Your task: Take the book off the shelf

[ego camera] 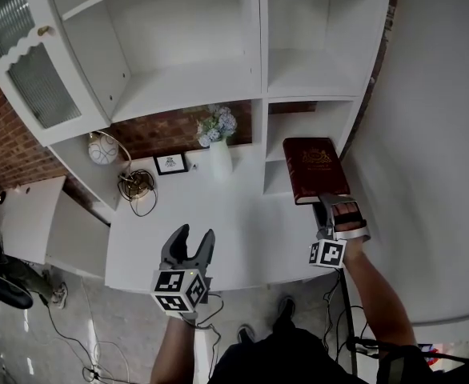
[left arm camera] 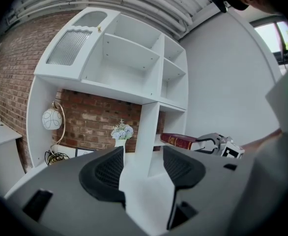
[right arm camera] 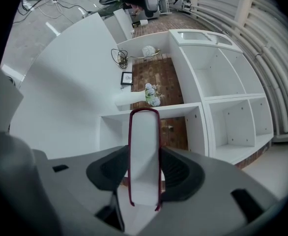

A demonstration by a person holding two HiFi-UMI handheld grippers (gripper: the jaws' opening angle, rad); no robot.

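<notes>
Dark red leather-look book [ego camera: 314, 169] with gold print on its cover lies flat and face up in the grip of the right tool [ego camera: 340, 206]. In the right gripper view the book's [right arm camera: 144, 151] white page edge stands between the two dark pads of that tool [right arm camera: 144, 168]. The pads press on both covers, with the jaws fairly wide apart around its thickness. The book hangs over the right end of the white counter [ego camera: 218, 238], its far end at the mouth of the lower right compartment of the white shelf unit [ego camera: 186, 78].

The left tool [ego camera: 194, 238] is held over the middle of the counter, well apart from the book. Its jaws stand apart with nothing between them.

At the back of the counter, against a brick wall, are a white vase of pale flowers [ego camera: 218, 152], a small framed picture [ego camera: 170, 163] and a round globe lamp [ego camera: 102, 148].
</notes>
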